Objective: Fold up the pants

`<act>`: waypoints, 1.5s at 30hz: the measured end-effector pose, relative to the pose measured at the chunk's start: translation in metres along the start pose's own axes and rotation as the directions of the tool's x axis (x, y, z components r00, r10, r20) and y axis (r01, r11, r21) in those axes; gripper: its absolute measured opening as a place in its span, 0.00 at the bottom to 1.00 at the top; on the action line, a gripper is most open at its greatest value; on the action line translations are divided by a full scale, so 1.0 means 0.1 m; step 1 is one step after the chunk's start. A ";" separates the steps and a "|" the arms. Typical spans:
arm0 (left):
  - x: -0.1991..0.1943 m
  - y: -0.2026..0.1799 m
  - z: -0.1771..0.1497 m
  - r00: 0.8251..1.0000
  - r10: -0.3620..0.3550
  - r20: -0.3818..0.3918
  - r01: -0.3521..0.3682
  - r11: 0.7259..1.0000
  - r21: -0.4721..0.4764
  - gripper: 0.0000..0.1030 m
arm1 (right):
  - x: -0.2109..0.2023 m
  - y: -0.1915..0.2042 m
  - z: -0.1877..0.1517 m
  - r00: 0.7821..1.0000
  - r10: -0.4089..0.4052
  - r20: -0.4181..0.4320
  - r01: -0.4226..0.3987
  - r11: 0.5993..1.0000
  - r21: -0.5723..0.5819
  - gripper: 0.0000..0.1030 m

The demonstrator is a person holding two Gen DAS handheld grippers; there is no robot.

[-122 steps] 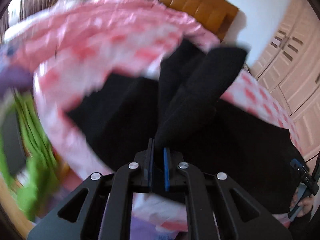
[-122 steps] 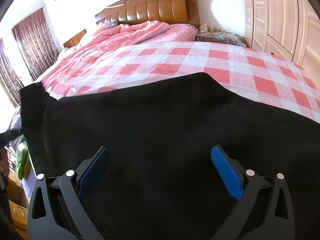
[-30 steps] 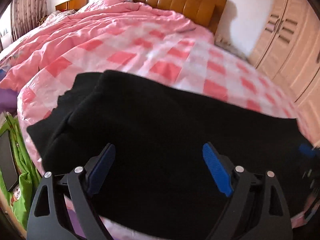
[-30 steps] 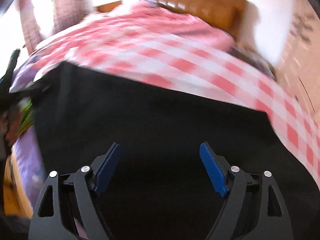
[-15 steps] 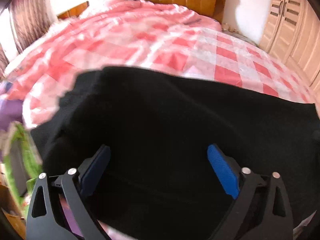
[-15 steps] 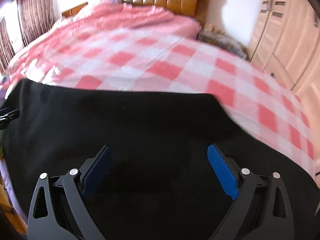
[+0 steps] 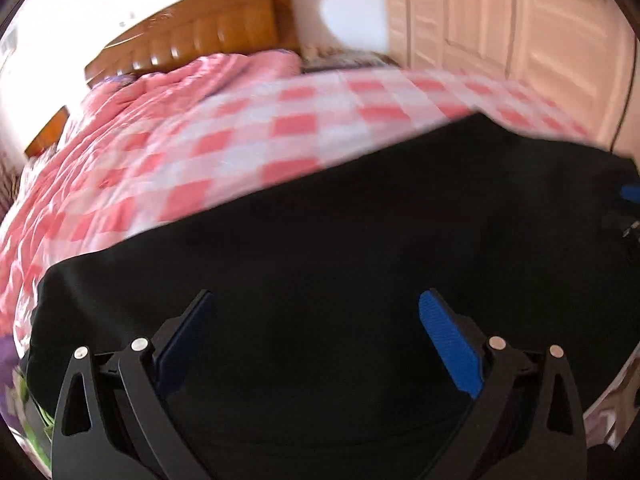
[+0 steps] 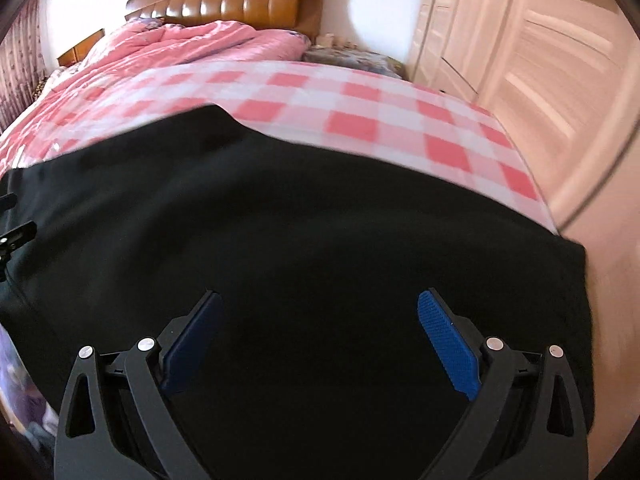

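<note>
The black pants (image 7: 340, 240) lie flat across the near end of the bed, folded lengthwise, and fill the lower half of both views; they also show in the right wrist view (image 8: 320, 232). My left gripper (image 7: 316, 332) is open and empty, just above the cloth near its left part. My right gripper (image 8: 320, 328) is open and empty above the right part, near the pants' right end (image 8: 576, 280). A bit of the right gripper (image 7: 630, 200) shows at the right edge of the left wrist view.
The bed has a pink and white checked sheet (image 8: 320, 92), a bunched pink duvet (image 8: 192, 44) and a brown headboard (image 8: 248, 0) at the far end. Pale wardrobe doors (image 8: 540, 60) stand to the right. A nightstand (image 8: 352, 58) sits beside the headboard.
Four seconds ago the left gripper was shut on a lifted pant leg; now it is open and the pants lie flat. Both views have swung to the right along the pants.
</note>
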State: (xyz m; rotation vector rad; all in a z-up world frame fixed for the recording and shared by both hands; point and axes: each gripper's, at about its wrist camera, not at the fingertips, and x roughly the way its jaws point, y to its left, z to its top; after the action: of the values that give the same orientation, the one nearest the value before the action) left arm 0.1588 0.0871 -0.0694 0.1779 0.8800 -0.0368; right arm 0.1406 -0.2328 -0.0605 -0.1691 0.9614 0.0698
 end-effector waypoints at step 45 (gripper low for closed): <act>-0.25 0.74 -0.48 1.000 -0.001 0.029 0.007 0.980 -0.199 0.98 | 0.08 1.87 0.74 0.973 0.229 0.016 -0.219 0.948 -0.233 0.95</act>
State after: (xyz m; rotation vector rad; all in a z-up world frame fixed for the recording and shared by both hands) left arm 0.1141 0.1673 -0.0696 -0.0116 0.8493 0.0447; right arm 0.1800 -0.0362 -0.0466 -0.2699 0.9249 0.3940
